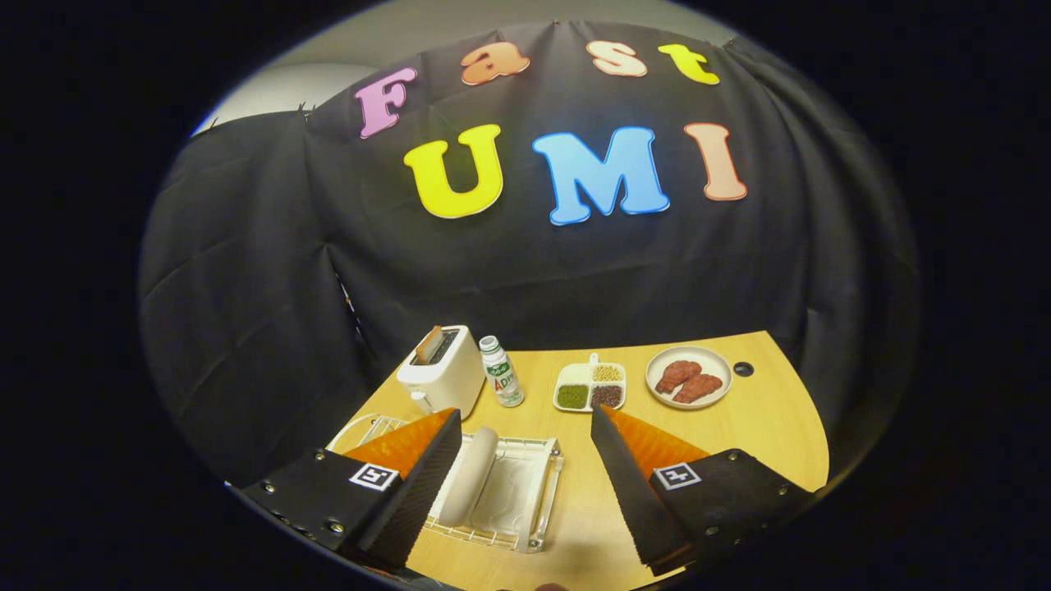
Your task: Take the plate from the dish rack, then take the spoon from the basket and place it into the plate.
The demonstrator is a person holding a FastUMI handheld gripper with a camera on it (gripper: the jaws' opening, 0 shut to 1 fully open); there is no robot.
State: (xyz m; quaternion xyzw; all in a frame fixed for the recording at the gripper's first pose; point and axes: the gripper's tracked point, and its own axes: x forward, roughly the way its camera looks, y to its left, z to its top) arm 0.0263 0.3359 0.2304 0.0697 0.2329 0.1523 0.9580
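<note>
Gripper view shows the jaws spread wide above the desk (739, 410), the plate (470, 476) standing upright in the dish rack (538, 492) just ahead, ready for grasping.

Plate (470, 476) upright in dish rack (538, 460), lower centre on worktop (764, 419); toaster (442, 371), bottle (501, 371) behind; tongs (525, 435) spread wide.

Even overhead light, table (764, 419) bright, wall cloth dim. Soft shadow under gripper (525, 472), fingers spread wide. Strong fisheye bending at edges; centre sharp, rim slightly soft.
</note>
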